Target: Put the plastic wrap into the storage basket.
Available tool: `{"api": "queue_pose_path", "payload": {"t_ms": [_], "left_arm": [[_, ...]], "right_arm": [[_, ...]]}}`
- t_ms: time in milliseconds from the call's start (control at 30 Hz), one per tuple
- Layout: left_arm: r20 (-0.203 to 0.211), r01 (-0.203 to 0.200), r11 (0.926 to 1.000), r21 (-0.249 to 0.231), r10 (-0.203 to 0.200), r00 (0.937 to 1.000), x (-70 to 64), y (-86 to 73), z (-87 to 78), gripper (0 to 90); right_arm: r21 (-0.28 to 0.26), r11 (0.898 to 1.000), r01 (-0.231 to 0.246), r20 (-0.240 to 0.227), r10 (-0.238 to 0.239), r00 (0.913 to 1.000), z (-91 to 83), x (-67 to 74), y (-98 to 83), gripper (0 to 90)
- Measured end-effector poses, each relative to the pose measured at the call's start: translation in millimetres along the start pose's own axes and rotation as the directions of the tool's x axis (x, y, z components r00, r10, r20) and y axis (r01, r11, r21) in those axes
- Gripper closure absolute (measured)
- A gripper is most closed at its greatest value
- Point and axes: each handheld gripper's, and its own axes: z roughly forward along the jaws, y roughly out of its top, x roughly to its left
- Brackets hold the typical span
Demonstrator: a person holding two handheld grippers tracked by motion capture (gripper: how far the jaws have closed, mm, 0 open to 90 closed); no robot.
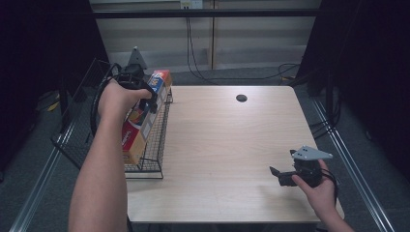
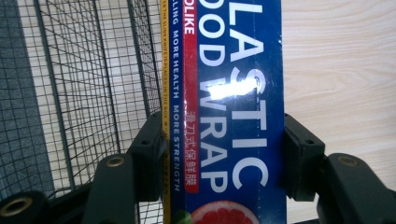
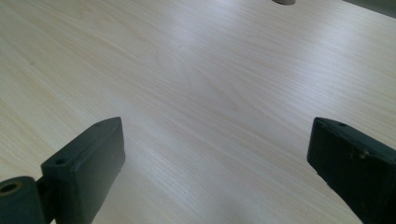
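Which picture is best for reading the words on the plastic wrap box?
The left gripper view: the plastic wrap box sits close between the left gripper's jaws, its white lettering large. The high view shows the whole box at the wire basket, print too small. The right gripper view faces the table.

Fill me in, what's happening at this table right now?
A person works with two hand-held grippers. The left gripper is shut on a long blue plastic-wrap box, holding it at the black wire basket at the left edge of the light wooden table. Whether the box is going in or coming out is unclear. The right gripper sits open and empty, low over bare tabletop near the front right.
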Motion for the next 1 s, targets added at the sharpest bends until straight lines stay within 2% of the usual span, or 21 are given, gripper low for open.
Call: {"api": "queue_pose_path", "payload": {"t_ms": [500,667,867,1000], "left_arm": [[-0.007,0.026,0.9996,-0.008,-0.027,0.9996,11.1,-1.3,-10.6,44.0],[-0.009,0.026,0.9996,-0.011,-0.026,0.9996,19.3,-2.7,-15.3,44.0],[-0.016,0.058,0.9982,-0.017,-0.058,0.9982,24.5,-4.3,-19.1,44.0],[-0.014,0.064,0.9978,-0.017,-0.064,0.9978,29.7,-5.0,-21.2,44.0]], "right_arm": [[0.003,1.0,0.0,-0.006,0.0,1.0,-0.3,-0.3,0.1,3.9],[0.006,1.0,-0.002,-0.005,0.002,1.0,-0.3,0.0,0.0,3.9],[0.002,1.0,0.003,0.007,-0.003,1.0,0.2,0.0,-0.2,3.8],[0.002,1.0,-0.001,0.0,0.001,1.0,-0.1,0.2,-0.2,3.7]]}}
